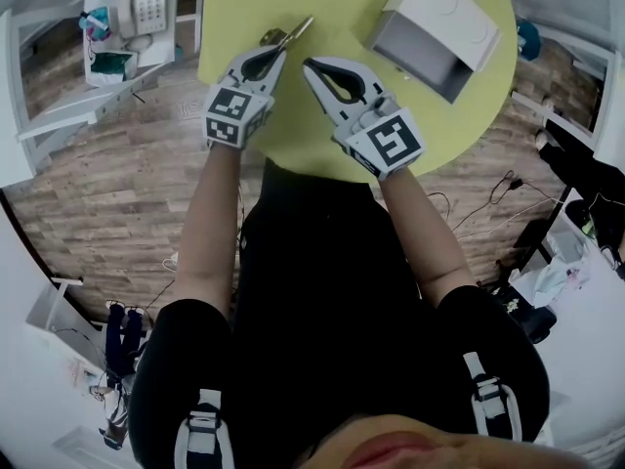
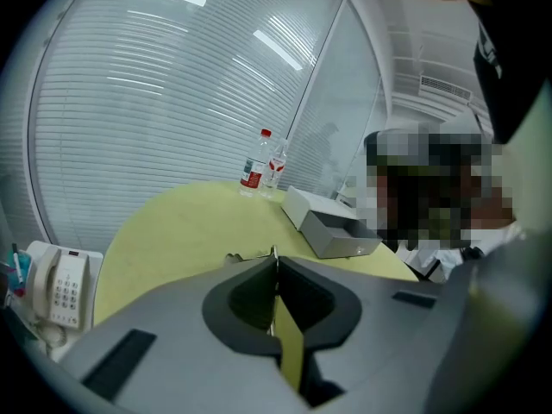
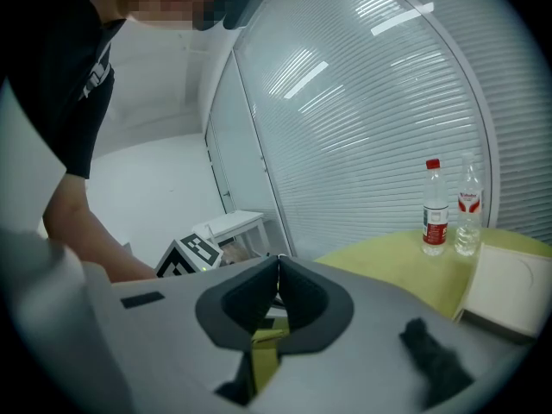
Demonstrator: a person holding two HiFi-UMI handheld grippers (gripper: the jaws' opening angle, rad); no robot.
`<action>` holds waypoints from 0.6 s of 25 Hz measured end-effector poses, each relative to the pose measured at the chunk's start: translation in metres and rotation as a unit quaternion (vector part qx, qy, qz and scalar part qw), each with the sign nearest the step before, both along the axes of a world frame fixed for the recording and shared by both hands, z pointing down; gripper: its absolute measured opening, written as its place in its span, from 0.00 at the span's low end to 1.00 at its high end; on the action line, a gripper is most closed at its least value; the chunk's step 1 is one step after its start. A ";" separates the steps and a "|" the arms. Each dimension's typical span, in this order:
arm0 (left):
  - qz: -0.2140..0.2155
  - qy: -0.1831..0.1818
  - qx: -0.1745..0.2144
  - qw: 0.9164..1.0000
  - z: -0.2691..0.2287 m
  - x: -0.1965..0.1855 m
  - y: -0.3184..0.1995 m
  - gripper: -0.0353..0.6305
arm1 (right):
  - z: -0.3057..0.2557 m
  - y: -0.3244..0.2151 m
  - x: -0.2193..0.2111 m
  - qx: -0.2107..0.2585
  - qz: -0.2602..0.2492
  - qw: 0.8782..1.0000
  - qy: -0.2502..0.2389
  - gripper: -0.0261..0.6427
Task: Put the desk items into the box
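Head view, item: a thin metal item, brass-toned, sticks out past the left tongs above the bench, well to the left of the box. I cannot tell what kind of desk item it is.
Head view, left tongs: pinched on the item's near end.
Head view, right tongs: the right tongs are pressed together and empty, nearer the box than the item is.
Head view, box: its grey tray opens toward the person.
Left gripper view: only a sliver of the item shows at the closed tips. This view alone shows that the tray looks empty and that two bottles stand behind the box. A telephone sits far left of the box, off the bench.
Right gripper view: the pads meet with no gap. It shows the bottles and one box corner, but never the item.
Handling: probably light, stiff and smooth. Held by one end it may pivot or slip, so a hold nearer its middle, across the flat, should be steadier.
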State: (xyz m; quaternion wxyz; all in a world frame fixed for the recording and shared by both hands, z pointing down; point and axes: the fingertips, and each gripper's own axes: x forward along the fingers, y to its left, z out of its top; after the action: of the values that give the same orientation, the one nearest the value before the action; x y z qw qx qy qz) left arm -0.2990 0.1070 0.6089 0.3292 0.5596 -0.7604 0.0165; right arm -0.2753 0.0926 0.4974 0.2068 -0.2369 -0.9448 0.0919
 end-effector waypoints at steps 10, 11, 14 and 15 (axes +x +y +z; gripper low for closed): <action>0.061 -0.034 0.018 0.997 -0.053 0.009 -0.024 0.08 | -0.039 -0.023 0.009 0.018 0.047 0.999 -0.020 0.06; 0.070 -0.037 0.020 0.997 -0.058 0.011 -0.027 0.08 | -0.041 -0.025 0.012 0.022 0.053 0.998 -0.019 0.06; 0.101 -0.042 0.030 0.994 -0.073 0.019 -0.041 0.08 | -0.051 -0.037 0.020 0.032 0.076 0.996 -0.022 0.06; 0.114 -0.044 0.033 0.992 -0.078 0.022 -0.048 0.08 | -0.054 -0.043 0.023 0.036 0.089 0.995 -0.024 0.06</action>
State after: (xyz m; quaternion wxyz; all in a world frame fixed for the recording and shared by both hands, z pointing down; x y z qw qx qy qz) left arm -0.2769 0.0592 0.5312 0.2723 0.6520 -0.7057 0.0535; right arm -0.2526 0.0495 0.4438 0.1834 -0.1470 -0.9694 0.0704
